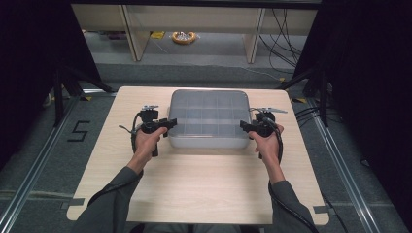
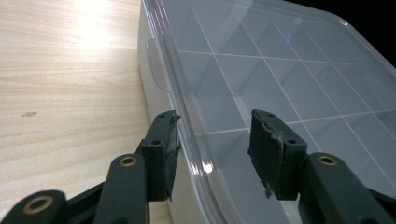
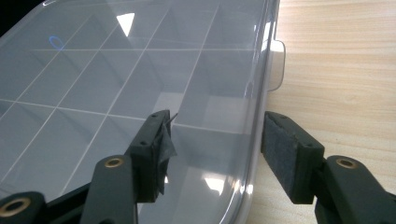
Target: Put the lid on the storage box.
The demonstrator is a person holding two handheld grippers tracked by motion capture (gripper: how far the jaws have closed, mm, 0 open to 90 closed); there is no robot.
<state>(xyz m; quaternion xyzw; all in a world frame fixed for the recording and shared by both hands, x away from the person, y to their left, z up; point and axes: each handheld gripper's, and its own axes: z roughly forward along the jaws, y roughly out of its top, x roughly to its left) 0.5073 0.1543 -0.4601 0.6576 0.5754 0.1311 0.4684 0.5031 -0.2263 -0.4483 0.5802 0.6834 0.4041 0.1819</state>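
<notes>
Astride the box (image 1: 209, 119) rim, both grippers (agape).

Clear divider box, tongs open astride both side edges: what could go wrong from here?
1. Both left tongs and right tongs straddle only the thin lid rim of the box; closing may pinch the lid alone and slip.
2. Side latches look shut; lifting could pop the lid or tilt the box.
</notes>
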